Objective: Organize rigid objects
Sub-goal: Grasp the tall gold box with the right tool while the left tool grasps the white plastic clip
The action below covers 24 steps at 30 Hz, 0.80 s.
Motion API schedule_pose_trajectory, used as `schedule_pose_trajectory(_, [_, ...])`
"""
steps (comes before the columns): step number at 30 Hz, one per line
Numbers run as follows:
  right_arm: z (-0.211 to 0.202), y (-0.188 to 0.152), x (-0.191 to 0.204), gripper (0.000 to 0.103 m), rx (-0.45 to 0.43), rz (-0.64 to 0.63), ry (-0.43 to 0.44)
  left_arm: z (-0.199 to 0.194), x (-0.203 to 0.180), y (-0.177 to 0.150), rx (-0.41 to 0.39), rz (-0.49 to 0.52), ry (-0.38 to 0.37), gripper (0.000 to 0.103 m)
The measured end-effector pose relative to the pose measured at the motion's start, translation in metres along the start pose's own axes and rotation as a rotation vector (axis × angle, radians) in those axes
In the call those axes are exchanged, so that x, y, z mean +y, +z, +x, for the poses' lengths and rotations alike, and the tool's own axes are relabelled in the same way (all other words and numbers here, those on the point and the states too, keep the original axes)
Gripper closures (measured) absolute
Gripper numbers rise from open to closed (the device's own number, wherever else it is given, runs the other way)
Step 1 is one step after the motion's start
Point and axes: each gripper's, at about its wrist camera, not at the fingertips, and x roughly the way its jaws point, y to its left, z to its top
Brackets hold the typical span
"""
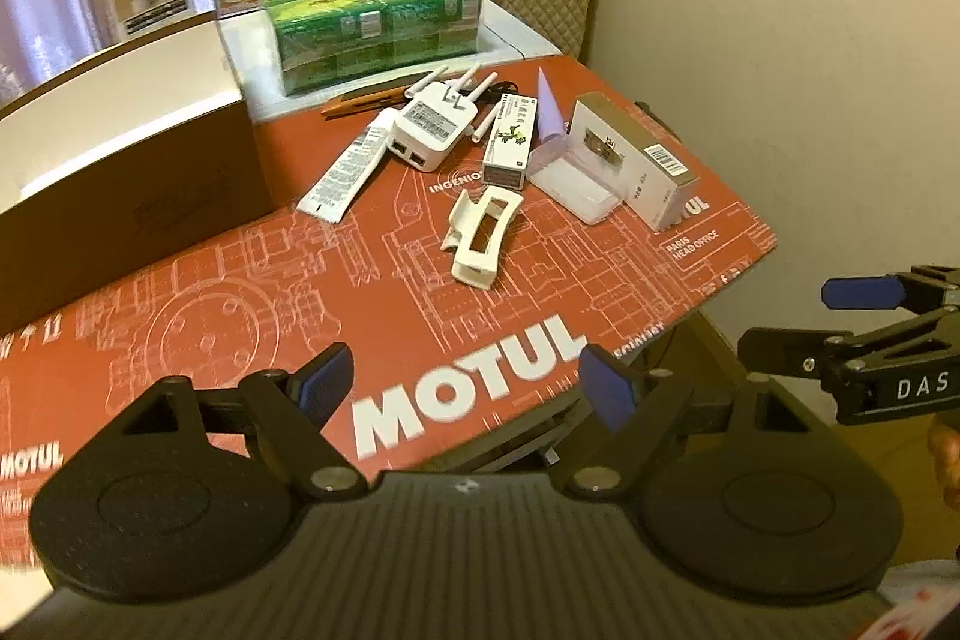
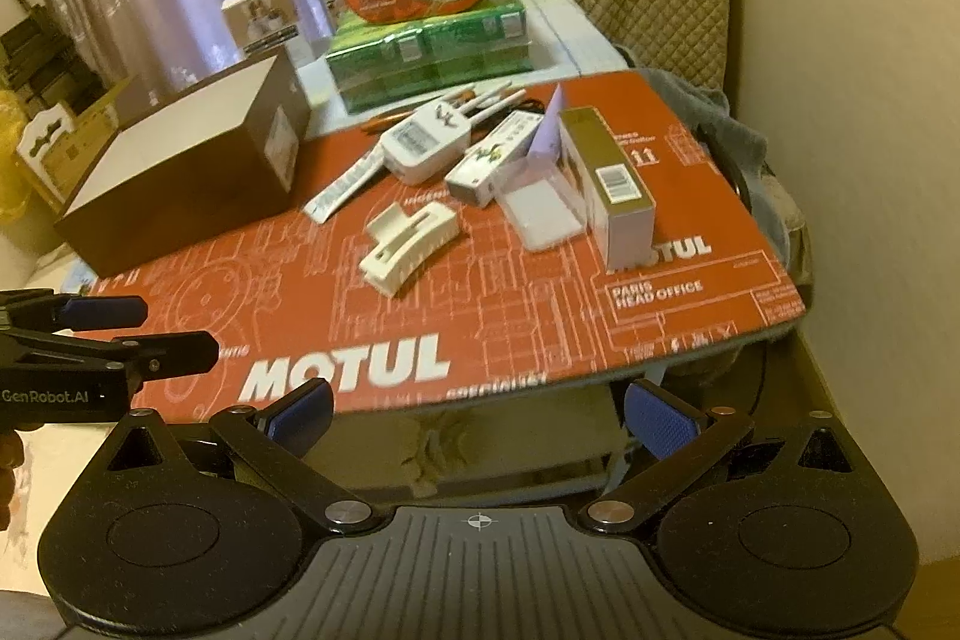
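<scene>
Both the left gripper (image 1: 462, 388) and right gripper (image 2: 477, 415) are hovering with fingers spread, empty, so approaching the hair clip (image 2: 408, 244) squarely across its narrow body is looking wisest.

Right gripper (image 2: 477, 415) jaws apart; hair clip (image 2: 408, 244) on red mat (image 2: 540, 316)

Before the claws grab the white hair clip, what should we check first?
1. Left claw open, nothing in it: ok.
2. Right claw open, nothing in it: ok.
3. White hair clip lies by itself on the red mat, not touching other things: ok.
4. Brown box open at the top to take things: ok in the left view; what is inside, cannot tell.
5. Claws apart from each other: ok.
6. Which claw is nearer the clip: cannot tell.
</scene>
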Motion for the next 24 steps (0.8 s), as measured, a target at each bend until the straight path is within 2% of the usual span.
schedule_pose_trajectory(13, [0.049,0.043,-0.006,0.018,-0.041,0.098,-0.127,0.077,0.033,0.067,0.053,0.16,-0.112,0.024])
schedule_pose_trajectory(19, [0.064,0.054,-0.009,0.027,-0.051,0.113,-0.196,0.102,0.033,0.081,0.074,0.206,-0.162,0.024])
schedule_pose_trajectory(24, [0.074,0.063,-0.025,0.034,-0.04,0.102,-0.233,0.12,0.026,0.085,0.11,0.199,-0.17,0.026])
